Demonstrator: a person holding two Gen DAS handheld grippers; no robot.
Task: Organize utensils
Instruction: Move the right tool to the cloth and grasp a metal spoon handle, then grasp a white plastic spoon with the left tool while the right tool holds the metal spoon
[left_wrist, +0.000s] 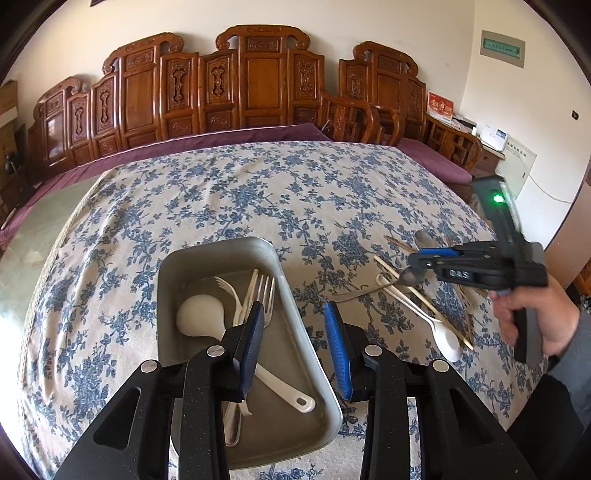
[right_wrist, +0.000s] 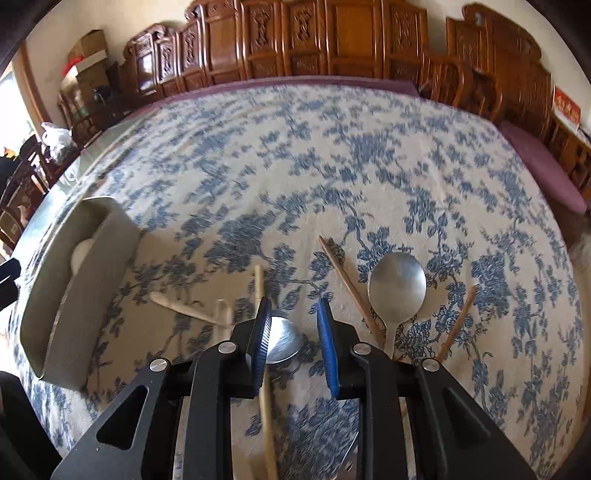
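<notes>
Right claw (right_wrist: 291, 325) hangs spread over the loose utensils on the floral worktop (right_wrist: 295, 166), pinching nothing; we see a metal spoon bowl (right_wrist: 282, 341) just below the gap between the jaws. Left claw (left_wrist: 295, 332) is spread too, above the grey tray (left_wrist: 207, 254), which already holds a white ladle (left_wrist: 199, 314) and forks (left_wrist: 264, 291). We judge the step in hand is picking that near spoon: we should drop straight down, straddle its neck or handle rather than the slick bowl, and avoid the chopstick (right_wrist: 264, 387) running under the left jaw. A second spoon (right_wrist: 397, 288) lies just right, farther out.
</notes>
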